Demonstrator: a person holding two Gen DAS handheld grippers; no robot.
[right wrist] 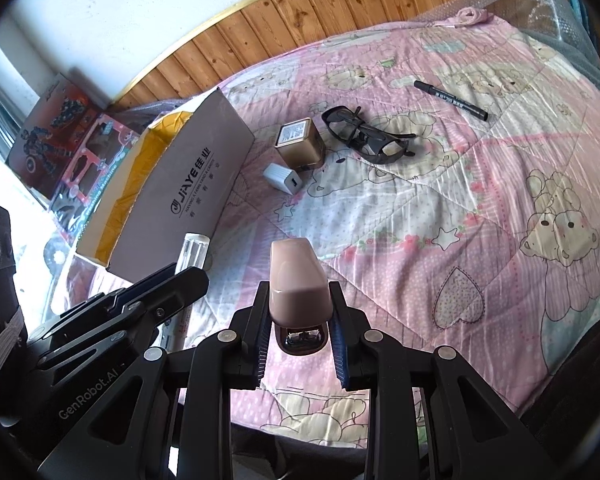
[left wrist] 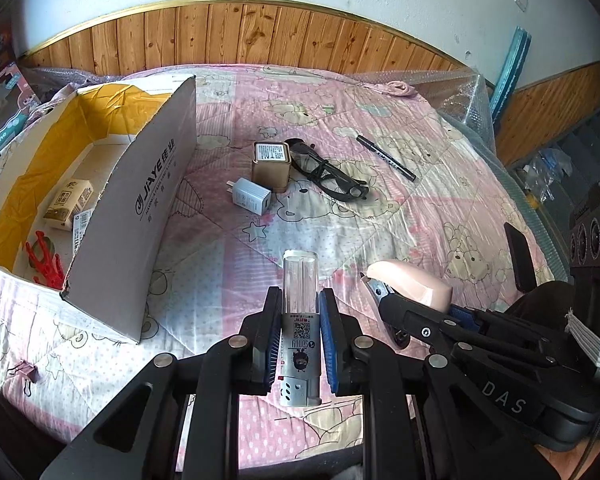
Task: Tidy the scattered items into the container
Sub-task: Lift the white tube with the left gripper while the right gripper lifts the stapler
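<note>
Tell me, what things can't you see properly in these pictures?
- Cardboard box: in the right wrist view its near wall hides what's inside.
- Red plastic thing: in the left wrist view the box wall cuts it off.
- Tube label: in the left wrist view the print is too small.

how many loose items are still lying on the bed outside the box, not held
5: gold tin, white charger beside it, black glasses, marker farther right, binder clip near the box. Others may be hidden.

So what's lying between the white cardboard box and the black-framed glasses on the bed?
Between the white cardboard box and the black-framed glasses sit a gold square tin and a white plug charger, clearest in the left wrist view.
</note>
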